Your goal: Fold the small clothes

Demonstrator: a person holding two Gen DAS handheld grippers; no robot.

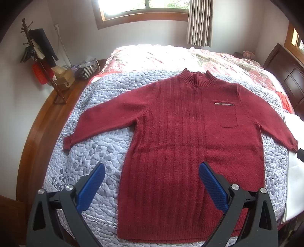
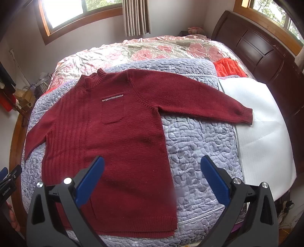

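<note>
The lavender quilt (image 1: 98,144) covers the bed's near end, and on it my dark red knit sweater (image 1: 190,144) lies flat, front up, both sleeves spread wide, ribbed collar toward the window side. A chest pocket (image 1: 227,115) with a silvery trim sits below the collar. My left gripper (image 1: 152,169) hangs released above the sweater's hem; my right gripper (image 2: 152,163) is likewise spread wide. Only the right view shows the sleeve cuff (image 2: 246,115) resting on a white sheet (image 2: 266,121) beside the quilt.

Bright window (image 1: 144,7), dark headboard (image 2: 256,45) — bedroom
</note>
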